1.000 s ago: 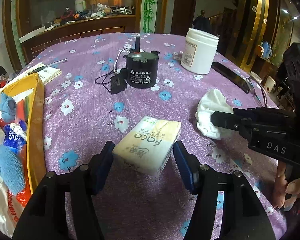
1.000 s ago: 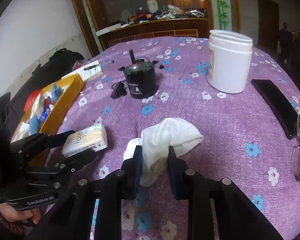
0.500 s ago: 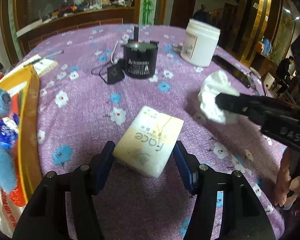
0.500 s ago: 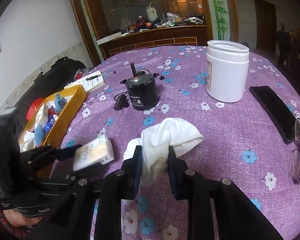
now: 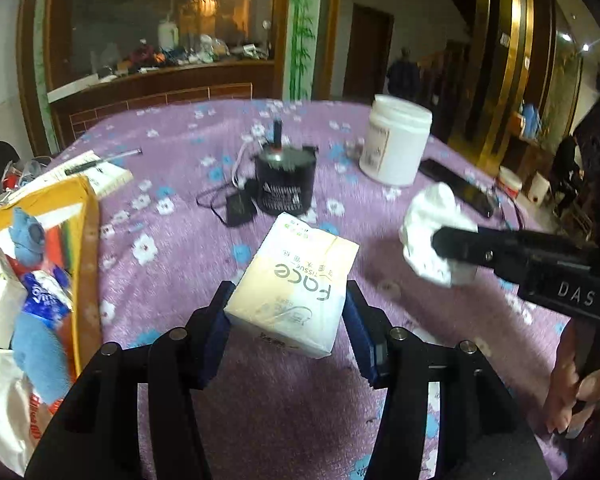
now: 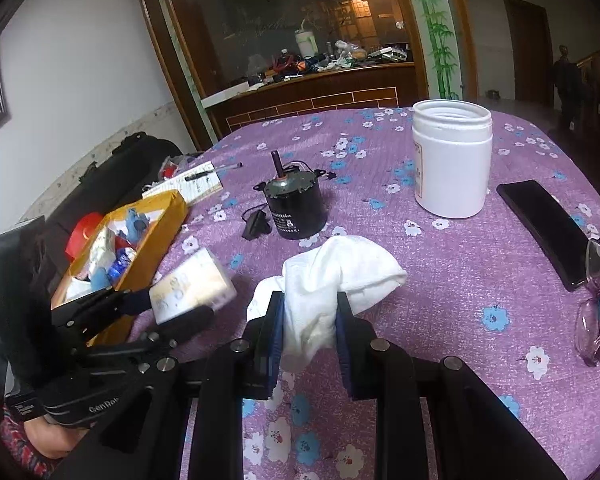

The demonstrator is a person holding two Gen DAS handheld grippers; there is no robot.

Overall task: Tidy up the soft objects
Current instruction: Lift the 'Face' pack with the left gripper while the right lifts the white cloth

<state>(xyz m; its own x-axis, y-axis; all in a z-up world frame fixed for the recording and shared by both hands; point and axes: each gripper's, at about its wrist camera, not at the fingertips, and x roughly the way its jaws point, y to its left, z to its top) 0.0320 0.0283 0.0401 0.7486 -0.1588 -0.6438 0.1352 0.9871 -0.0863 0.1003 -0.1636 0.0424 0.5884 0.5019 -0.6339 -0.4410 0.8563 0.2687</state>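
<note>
The left gripper (image 5: 286, 320), black with blue pads, has the pale yellow and white plastic-wrapped tissue pack (image 5: 296, 284) between its fingers, and the jaws are closing, both pads now pressing the pack's near end while the far end juts forward over the purple flowered tablecloth (image 5: 188, 248). The right wrist view shows that same pack clear of the cloth, hanging in the air just beside the yellow cardboard box (image 6: 156, 236) at the table's left edge. And over on the other side, the right gripper (image 6: 309, 322) has its jaws drawn in narrow, clamped on a crumpled white cloth (image 6: 340, 272), which bulges out above and ahead of the pads and droops a little below them. From the left wrist view that cloth floats above the table, a blurred white bundle pinched at the tip of the black finger. Inside the yellow box lie a blue plush toy (image 5: 36, 332) and some wrapped packets. Further back on the cloth stand a black cylindrical motor (image 6: 294, 210) with its shaft pointing up, a small black plug on a wire just beside it, and an open white plastic jar (image 6: 452, 164). A black rectangular case (image 6: 544, 228) and purple-framed glasses (image 6: 598, 300) lie side by side at the right edge.
</note>
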